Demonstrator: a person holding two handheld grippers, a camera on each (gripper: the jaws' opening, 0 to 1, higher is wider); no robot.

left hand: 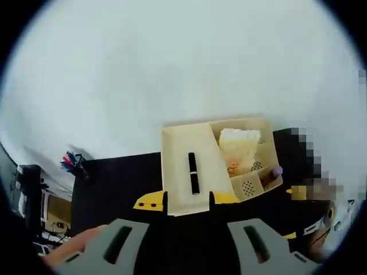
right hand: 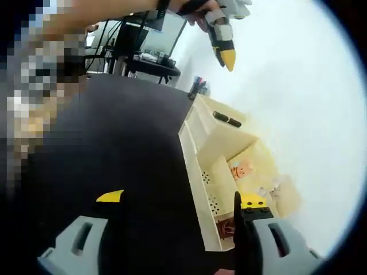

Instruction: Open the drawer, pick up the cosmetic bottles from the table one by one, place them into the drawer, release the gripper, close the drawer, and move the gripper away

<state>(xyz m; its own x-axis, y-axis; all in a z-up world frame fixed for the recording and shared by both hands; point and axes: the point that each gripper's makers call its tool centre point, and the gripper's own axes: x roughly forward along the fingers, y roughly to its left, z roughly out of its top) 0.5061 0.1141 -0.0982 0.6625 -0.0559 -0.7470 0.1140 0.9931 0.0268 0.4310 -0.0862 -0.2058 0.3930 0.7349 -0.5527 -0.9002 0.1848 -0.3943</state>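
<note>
In the left gripper view, your left hand-held gripper [left hand: 188,201] hangs wide open and empty above the black desk [left hand: 120,177]. Beyond its yellow tips sits the cream organizer [left hand: 178,166], with a dark cosmetic bottle [left hand: 194,173] lying on its flat top.

In the right gripper view, your right hand-held gripper [right hand: 180,203] is also spread wide, holding nothing, close to the organizer's perforated drawer fronts [right hand: 213,201]. The left hand-held gripper hovers high above. Bring one jaw squarely to a drawer edge and pull straight, so the organizer doesn't slide.
</note>
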